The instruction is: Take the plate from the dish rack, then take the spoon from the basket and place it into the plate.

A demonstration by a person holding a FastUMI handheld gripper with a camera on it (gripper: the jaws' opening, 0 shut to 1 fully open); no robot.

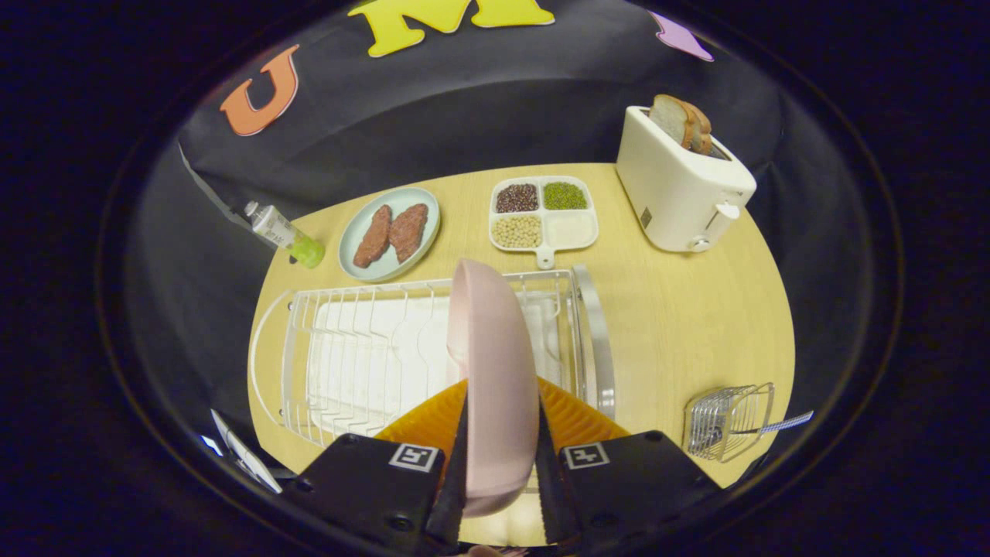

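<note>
Plate (495, 371) clamped edge-on in claw (499, 449), above dish rack (363, 356).
Lift step about done; still to set down on surface (696, 325). Spoon (781, 424) untouched in basket (727, 422) near right front edge.

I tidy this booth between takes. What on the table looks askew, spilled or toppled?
The green-capped bottle lies on its side at the table edge, beside the plate of meat. Nothing looks spilled. The gripper holds the pink plate upright on edge.
</note>
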